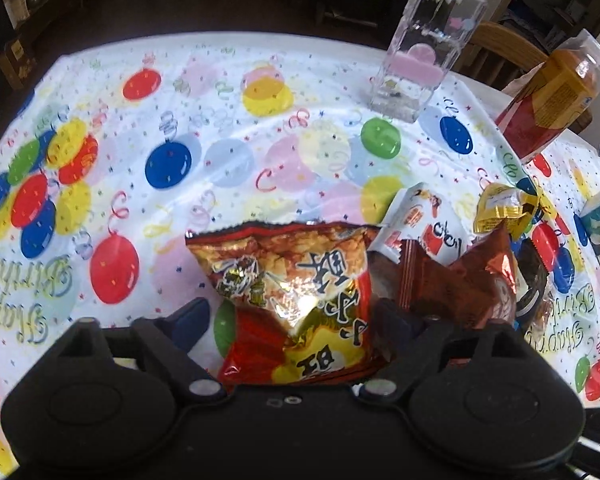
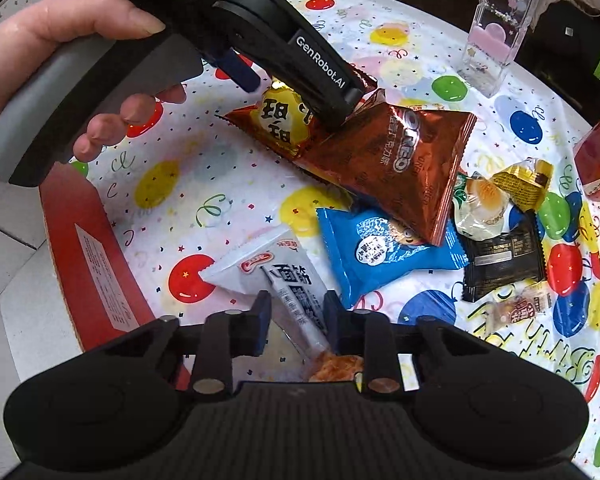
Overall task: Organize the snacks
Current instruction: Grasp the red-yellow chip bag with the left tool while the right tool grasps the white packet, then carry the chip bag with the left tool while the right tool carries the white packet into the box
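A red and gold snack bag lies on the balloon tablecloth. My left gripper stands open, one finger on each side of the bag. From the right wrist view, the left gripper comes down onto the same red bag, with a person's hand on its grey handle. My right gripper is shut on a white snack packet that runs between its fingers. A brown Oreo bag lies partly over the red bag.
A blue packet, a black packet and small gold sweets are scattered to the right. A tall clear container stands at the back. A red box sits at the table's left edge, and a boxed orange carton at the far right.
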A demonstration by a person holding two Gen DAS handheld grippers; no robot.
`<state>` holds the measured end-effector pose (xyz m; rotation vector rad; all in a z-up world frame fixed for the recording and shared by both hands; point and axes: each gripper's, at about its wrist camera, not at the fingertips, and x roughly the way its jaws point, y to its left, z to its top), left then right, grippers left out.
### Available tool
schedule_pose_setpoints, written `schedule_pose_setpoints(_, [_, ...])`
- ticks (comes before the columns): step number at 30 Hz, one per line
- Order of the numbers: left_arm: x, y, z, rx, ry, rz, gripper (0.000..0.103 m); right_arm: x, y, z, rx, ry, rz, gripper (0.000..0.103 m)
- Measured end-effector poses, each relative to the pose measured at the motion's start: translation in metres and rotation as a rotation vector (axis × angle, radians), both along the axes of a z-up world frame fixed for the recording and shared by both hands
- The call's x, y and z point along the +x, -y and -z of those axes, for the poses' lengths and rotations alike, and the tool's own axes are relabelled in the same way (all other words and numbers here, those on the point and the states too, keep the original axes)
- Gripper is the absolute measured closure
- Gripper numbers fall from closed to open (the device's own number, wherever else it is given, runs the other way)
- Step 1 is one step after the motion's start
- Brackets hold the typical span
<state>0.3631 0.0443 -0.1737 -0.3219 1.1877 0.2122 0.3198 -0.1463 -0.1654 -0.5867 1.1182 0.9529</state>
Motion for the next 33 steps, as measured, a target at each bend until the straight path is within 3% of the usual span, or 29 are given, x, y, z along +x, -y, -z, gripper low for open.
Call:
schedule_pose_setpoints(2, [-0.001,-0.003,0.003,-0.030,0.004,-0.008,0.023,0.000,0.000,0.000,0.003,0.006,0.000,0.082])
schedule_pose_setpoints(5, [-0.003,-0.004,0.002,-0.069,0.021,-0.009,0.035,0.000,0.000,-0.002,0.018,0.007,0.011,0.088])
schedule_pose_setpoints(12, [-0.008,-0.005,-0.002,-0.056,0.024,0.000,0.043,-0.005,-0.002,-0.009,0.026,0.041,0.030,0.097])
schedule_pose_setpoints(20, [-0.024,-0.010,-0.018,-0.043,0.045,0.012,0.044,-0.017,0.004,-0.025,0.043,0.065,0.048,0.097])
schedule_pose_setpoints(33, [-0.073,-0.024,-0.073,-0.059,0.120,0.022,0.044,-0.029,0.040,-0.089,0.133,0.106,0.227,0.097])
